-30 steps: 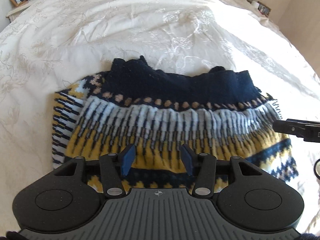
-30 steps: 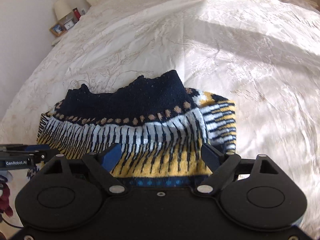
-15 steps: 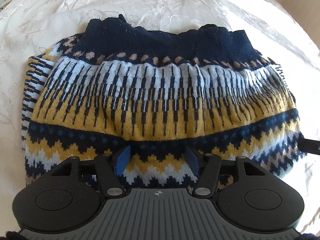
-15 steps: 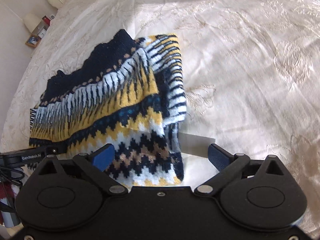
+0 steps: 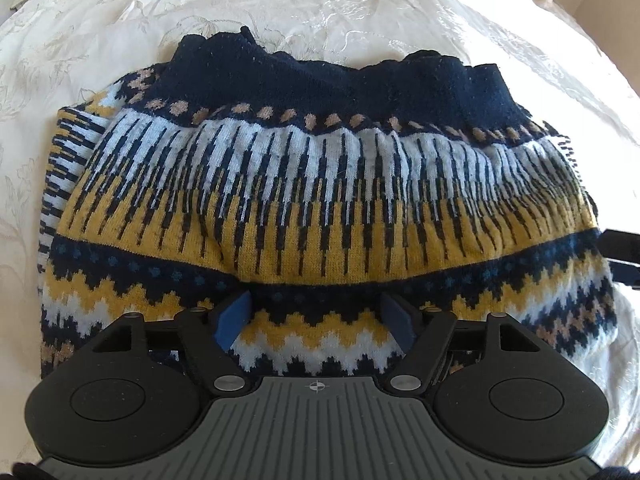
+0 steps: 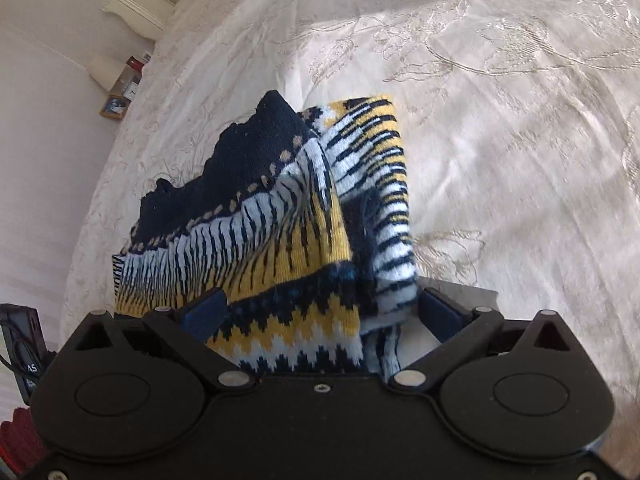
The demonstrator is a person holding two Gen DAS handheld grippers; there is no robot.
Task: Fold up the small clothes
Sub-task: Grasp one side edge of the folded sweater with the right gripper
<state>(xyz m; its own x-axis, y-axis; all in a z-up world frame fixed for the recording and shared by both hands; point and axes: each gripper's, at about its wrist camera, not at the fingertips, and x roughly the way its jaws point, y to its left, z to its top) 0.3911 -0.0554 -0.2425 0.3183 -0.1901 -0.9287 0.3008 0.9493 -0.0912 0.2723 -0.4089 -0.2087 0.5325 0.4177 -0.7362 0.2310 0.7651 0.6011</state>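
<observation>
Your left tongs and right tongs, both wide and holding nothing, have dropped close over the sweater's near hem. Sweater lies half-folded on the bed. Judgement: next fold starts here.

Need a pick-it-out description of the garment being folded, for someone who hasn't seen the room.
Start at the bed covered by a cream embroidered bedspread. The only garment on it is a knitted sweater, lying just ahead of both claws. It has a plain navy band at the far edge, then white-and-navy stripes, mustard yellow, and zigzag rows nearest the claws.
</observation>
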